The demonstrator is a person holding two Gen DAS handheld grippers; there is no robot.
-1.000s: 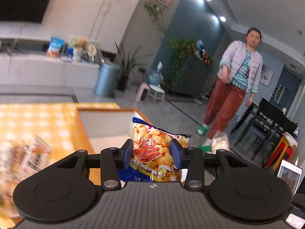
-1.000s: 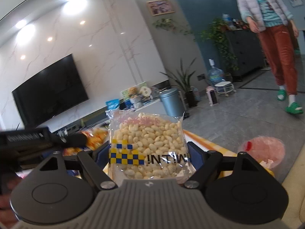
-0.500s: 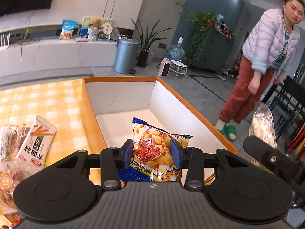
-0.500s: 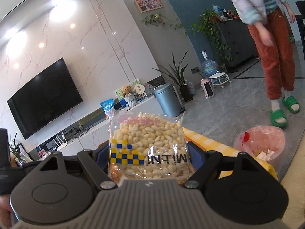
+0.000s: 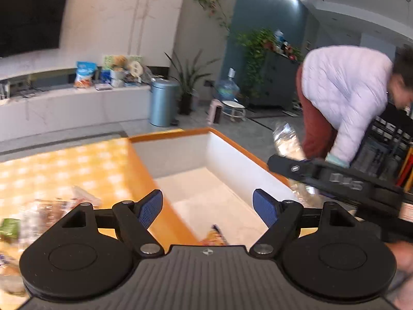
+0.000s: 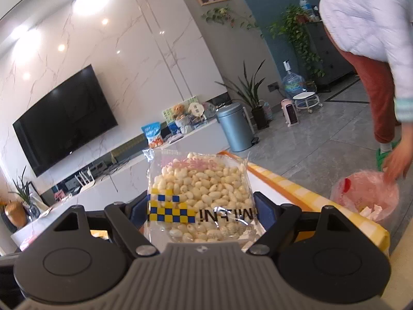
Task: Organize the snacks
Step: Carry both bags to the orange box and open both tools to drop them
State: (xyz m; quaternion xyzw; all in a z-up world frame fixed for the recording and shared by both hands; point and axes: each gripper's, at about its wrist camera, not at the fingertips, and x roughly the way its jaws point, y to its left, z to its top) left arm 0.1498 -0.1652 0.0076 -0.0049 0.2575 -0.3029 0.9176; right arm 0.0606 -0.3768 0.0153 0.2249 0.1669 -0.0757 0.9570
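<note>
The left tongs [image 5: 207, 208], just spread, are held empty above the box [image 5: 232, 165]; a puffed-snack bag [image 6: 200, 193] is pinched by the right tongs [image 6: 200, 213].

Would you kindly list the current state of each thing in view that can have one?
left hand-held gripper: open, jaws just opened, nothing between them.
right hand-held gripper: shut on the puffed snack bag, held upright.
orange snack bag: released, lying in the box.
box: open-topped, nearly bare inside.
pink-lined bin: open, a person's hand reaching in.
</note>
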